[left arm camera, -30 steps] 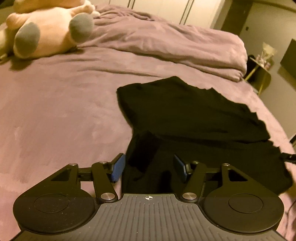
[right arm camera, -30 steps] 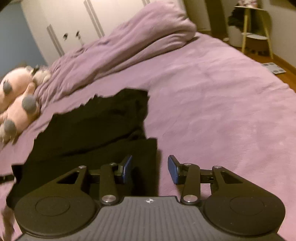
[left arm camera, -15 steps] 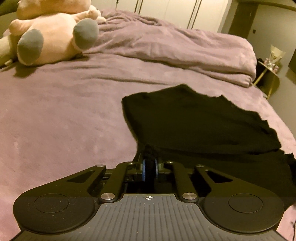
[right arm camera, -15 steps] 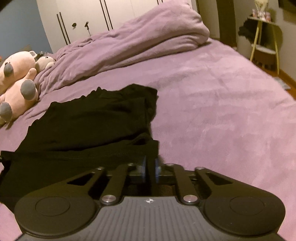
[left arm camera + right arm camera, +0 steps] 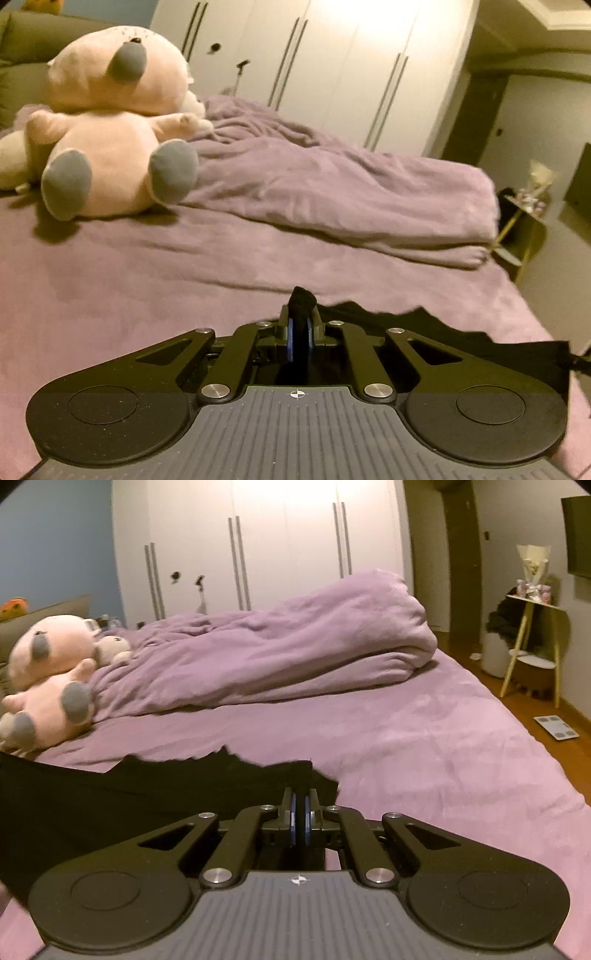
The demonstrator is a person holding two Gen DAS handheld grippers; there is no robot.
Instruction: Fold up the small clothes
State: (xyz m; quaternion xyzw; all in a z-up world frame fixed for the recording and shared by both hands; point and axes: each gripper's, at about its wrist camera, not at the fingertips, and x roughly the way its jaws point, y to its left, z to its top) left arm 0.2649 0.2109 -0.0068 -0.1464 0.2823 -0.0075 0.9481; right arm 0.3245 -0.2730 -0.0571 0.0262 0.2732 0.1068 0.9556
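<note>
Nearest the left wrist camera, the left gripper (image 5: 300,334) has its jaws pressed together on a pinch of the black soft-fabric garment (image 5: 461,341), a tuft of cloth poking up past the blue pads. In the right wrist view the right gripper (image 5: 300,814) is likewise clamped tight on the garment's (image 5: 129,797) other near corner, the cloth edge standing between its pads. The rest of the garment hangs and trails from both grips down onto the bed with the purple fleece sheet (image 5: 147,295); how much of it rests on the sheet cannot be told.

The step in hand looks like the first fold: the near hem is gripped at both corners and raised. The next move calls for carrying both corners away together, level with each other, and laying them on the garment's far edge before letting go.

Beyond lie a rumpled purple duvet (image 5: 277,657) and a pink plush toy with grey paws (image 5: 110,147), well clear of the garment.
</note>
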